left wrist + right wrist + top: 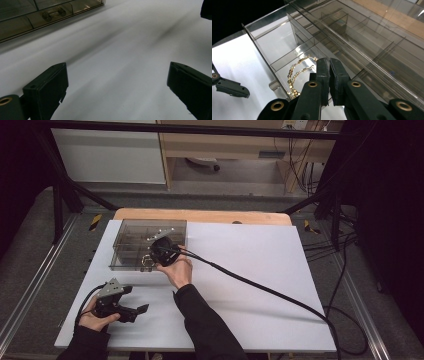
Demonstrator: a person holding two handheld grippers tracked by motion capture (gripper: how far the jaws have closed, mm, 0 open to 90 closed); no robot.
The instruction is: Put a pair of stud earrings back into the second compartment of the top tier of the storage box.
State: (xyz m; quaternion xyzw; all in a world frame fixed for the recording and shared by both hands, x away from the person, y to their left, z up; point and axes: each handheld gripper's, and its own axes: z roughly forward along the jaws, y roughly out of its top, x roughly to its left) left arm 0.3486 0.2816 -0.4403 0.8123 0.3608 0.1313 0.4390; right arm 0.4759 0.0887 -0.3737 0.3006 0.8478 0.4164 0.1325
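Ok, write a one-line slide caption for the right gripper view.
Right gripper, jaws shut, poised over a gold chain bracelet in a compartment of the clear acrylic organizer.

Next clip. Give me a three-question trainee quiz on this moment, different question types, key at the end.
1. True or false: the right gripper has its jaws wide apart.
2. What lies in the front compartment of the clear acrylic organizer, just beside the right gripper's tips?
A. a coin
B. a gold chain bracelet
C. a pen
3. Fill in: the left gripper is held over the ____ table sheet, jaws open and holding nothing.

Key
1. False: the jaws are closed together, and no item can be seen between them.
2. B
3. white
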